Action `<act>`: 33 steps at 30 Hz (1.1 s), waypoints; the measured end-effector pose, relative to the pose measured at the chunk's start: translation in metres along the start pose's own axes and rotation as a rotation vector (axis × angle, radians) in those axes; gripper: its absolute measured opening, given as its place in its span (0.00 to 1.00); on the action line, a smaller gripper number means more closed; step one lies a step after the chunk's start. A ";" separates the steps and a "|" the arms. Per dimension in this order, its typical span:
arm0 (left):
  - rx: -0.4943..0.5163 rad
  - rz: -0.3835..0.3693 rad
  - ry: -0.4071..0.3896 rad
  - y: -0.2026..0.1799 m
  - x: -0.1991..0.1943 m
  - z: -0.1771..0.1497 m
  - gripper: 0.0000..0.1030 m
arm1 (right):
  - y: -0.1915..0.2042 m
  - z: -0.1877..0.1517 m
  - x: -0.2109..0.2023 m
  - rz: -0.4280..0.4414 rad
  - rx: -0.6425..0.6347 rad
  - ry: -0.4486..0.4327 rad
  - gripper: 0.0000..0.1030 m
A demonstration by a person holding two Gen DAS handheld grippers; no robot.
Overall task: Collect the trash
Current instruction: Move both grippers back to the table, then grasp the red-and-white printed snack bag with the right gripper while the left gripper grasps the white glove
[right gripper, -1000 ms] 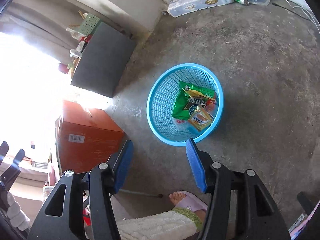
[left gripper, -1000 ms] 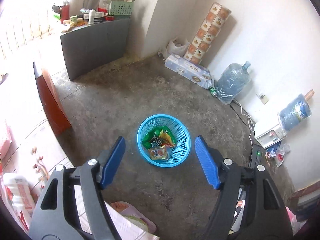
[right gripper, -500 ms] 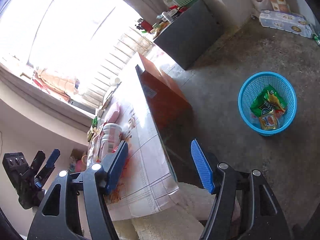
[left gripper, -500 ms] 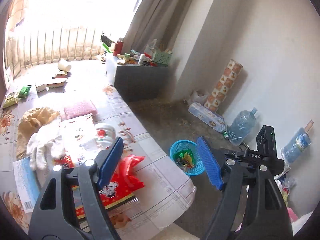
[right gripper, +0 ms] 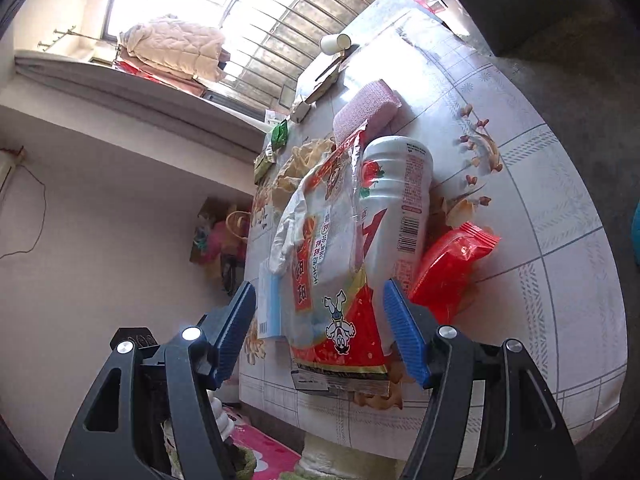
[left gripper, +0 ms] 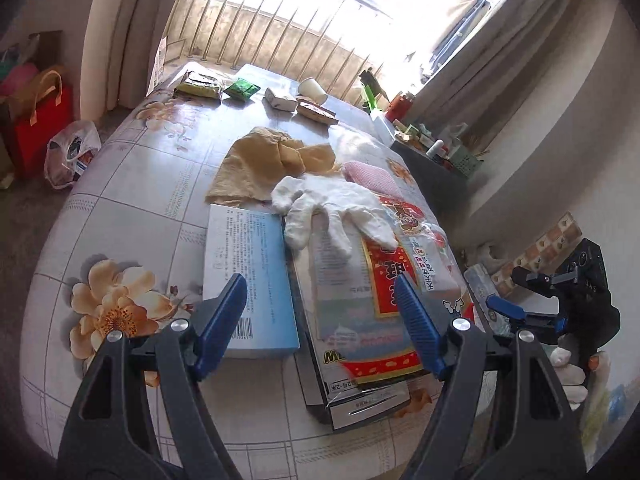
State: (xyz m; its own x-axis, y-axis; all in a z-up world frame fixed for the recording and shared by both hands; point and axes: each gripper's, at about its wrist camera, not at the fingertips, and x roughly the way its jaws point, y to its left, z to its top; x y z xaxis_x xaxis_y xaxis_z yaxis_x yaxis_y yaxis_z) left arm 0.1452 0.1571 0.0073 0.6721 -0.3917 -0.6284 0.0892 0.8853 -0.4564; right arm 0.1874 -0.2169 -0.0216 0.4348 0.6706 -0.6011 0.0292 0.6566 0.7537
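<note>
A: Counting over the worktop (left gripper: 120, 208): one blue-and-white box (left gripper: 248, 280), one white glove (left gripper: 332, 208), one tan cloth (left gripper: 256, 164), one pink pad (right gripper: 366, 106), one paper cup (left gripper: 313, 89).

B: Adding trash: one big clear-and-red snack bag (right gripper: 336, 280) lying over a flat dark-edged carton (left gripper: 360, 404), one white bottle (right gripper: 404, 200) on its side touching that bag, one red packet (right gripper: 448, 268) just beside the bottle. Two green packets (left gripper: 240, 89) are sitting near the far edge.

A: Containers?

B: Cup is tipped over; cannot tell its contents. One red gift bag (left gripper: 36, 128) and one plastic sack (left gripper: 68, 152) are standing on the floor left of the worktop.

A: Left gripper (left gripper: 320, 320) is hovering, jaws apart, nothing between them. Right gripper (right gripper: 320, 328) is hovering too, jaws apart and empty.

B: Carton is overhanging the near edge. Bare cloth is lying open at near left.
</note>
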 end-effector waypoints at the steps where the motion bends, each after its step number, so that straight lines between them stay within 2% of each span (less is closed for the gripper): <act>1: -0.005 -0.002 0.003 0.004 0.002 -0.002 0.70 | 0.001 0.001 0.006 -0.009 0.000 0.008 0.63; 4: -0.026 -0.005 0.023 0.014 0.009 -0.005 0.68 | 0.003 0.003 0.014 -0.016 0.012 0.037 0.63; 6: -0.041 -0.021 0.027 0.017 0.012 -0.008 0.67 | 0.006 0.002 0.010 -0.034 0.002 0.024 0.63; 11: -0.006 -0.073 0.022 0.011 0.018 -0.008 0.65 | 0.003 0.008 0.011 -0.061 0.014 0.024 0.63; 14: -0.009 -0.092 0.039 0.010 0.025 -0.009 0.54 | 0.000 0.009 0.019 -0.060 0.023 0.051 0.63; 19: -0.036 -0.108 0.085 0.013 0.040 -0.015 0.29 | 0.012 0.002 0.023 0.027 -0.007 0.092 0.56; 22: -0.030 -0.119 0.106 0.012 0.047 -0.018 0.23 | 0.017 0.000 0.026 0.105 -0.018 0.120 0.50; 25: -0.014 -0.131 0.126 0.006 0.051 -0.022 0.19 | 0.020 -0.002 0.034 0.099 -0.034 0.135 0.48; 28: 0.013 -0.139 0.151 -0.002 0.056 -0.026 0.18 | 0.022 -0.004 0.042 0.144 -0.041 0.170 0.46; 31: 0.028 -0.134 0.192 -0.007 0.065 -0.031 0.17 | 0.021 -0.004 0.049 0.102 -0.050 0.168 0.45; 33: 0.039 -0.132 0.194 -0.009 0.067 -0.035 0.16 | 0.019 -0.003 0.053 0.030 -0.057 0.155 0.45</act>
State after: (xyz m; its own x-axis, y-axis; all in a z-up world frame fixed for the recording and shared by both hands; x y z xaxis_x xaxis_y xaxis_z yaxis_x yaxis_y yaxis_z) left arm 0.1632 0.1139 -0.0528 0.4993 -0.5419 -0.6761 0.1975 0.8309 -0.5201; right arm 0.2085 -0.1675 -0.0398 0.2909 0.7323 -0.6158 -0.0349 0.6513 0.7580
